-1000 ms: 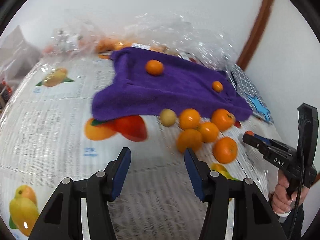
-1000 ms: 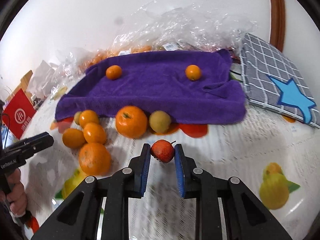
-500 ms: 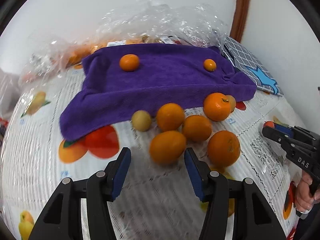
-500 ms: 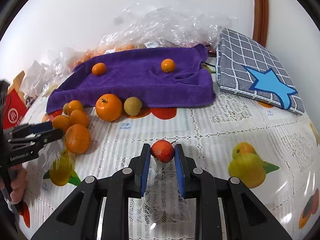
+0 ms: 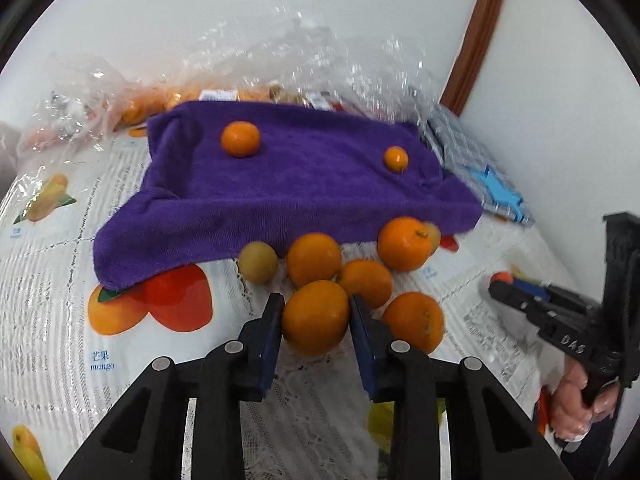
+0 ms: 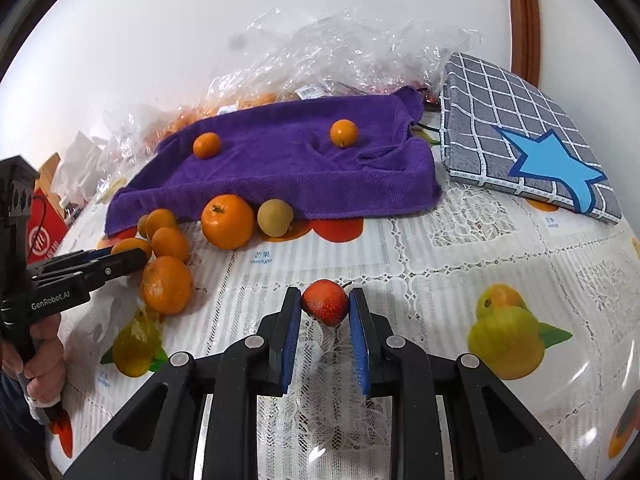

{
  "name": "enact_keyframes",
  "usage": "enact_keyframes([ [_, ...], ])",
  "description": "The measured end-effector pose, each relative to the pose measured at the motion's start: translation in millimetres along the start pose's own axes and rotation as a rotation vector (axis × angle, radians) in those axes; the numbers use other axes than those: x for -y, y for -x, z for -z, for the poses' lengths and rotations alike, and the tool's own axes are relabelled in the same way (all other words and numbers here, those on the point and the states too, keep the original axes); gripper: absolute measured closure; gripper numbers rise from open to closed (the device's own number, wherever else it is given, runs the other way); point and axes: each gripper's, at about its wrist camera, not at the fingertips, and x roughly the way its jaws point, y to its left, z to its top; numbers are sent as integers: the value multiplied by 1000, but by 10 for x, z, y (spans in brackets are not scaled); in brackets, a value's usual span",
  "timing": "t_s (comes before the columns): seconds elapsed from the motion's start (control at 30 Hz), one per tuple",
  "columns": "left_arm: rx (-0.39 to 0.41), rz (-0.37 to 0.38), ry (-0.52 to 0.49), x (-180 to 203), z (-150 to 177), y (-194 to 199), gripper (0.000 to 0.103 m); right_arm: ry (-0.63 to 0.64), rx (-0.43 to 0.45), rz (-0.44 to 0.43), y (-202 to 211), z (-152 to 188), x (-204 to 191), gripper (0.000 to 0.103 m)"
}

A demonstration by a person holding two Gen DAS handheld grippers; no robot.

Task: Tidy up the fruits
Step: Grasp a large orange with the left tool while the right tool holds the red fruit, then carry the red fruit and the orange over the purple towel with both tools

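My left gripper [image 5: 316,316] is shut on an orange [image 5: 315,318] at the near edge of a cluster of several oranges [image 5: 366,282] and a small yellow-green fruit [image 5: 258,262] on the table. My right gripper [image 6: 325,306] is shut on a small red fruit [image 6: 325,307] and holds it over the tablecloth, right of the cluster. A purple towel [image 5: 288,176] lies behind the cluster with two small oranges [image 5: 240,139] [image 5: 395,159] on it. The towel also shows in the right wrist view [image 6: 280,164]. The left gripper shows at the left of the right wrist view [image 6: 120,258].
A fruit-print tablecloth [image 6: 460,264] covers the table. Crumpled clear plastic bags [image 6: 352,56] with more fruit lie behind the towel against the wall. A grey checked cushion with a blue star [image 6: 528,140] sits to the right. A red box [image 6: 40,236] stands at far left.
My left gripper has moved forward into the cluster and closed on the nearest orange. My right gripper still holds the red fruit and has barely moved.
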Motion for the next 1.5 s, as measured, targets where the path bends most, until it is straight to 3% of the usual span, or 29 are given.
enact_keyframes([
  [0.33, 78, -7, -1, 27, -18, 128, 72, -10, 13, -9, 19, 6, 19, 79],
  [1.07, 135, -27, 35, -38, -43, 256, 72, -47, 34, -7, 76, -7, 68, 79],
  [1.3, 165, -66, 108, -199, -124, 335, 72, -39, 57, -12, 182, -222, 37, 79],
  [1.5, 234, -90, 125, -207, -441, 501, 72, 7, 97, -25, 240, -574, 13, 79],
])
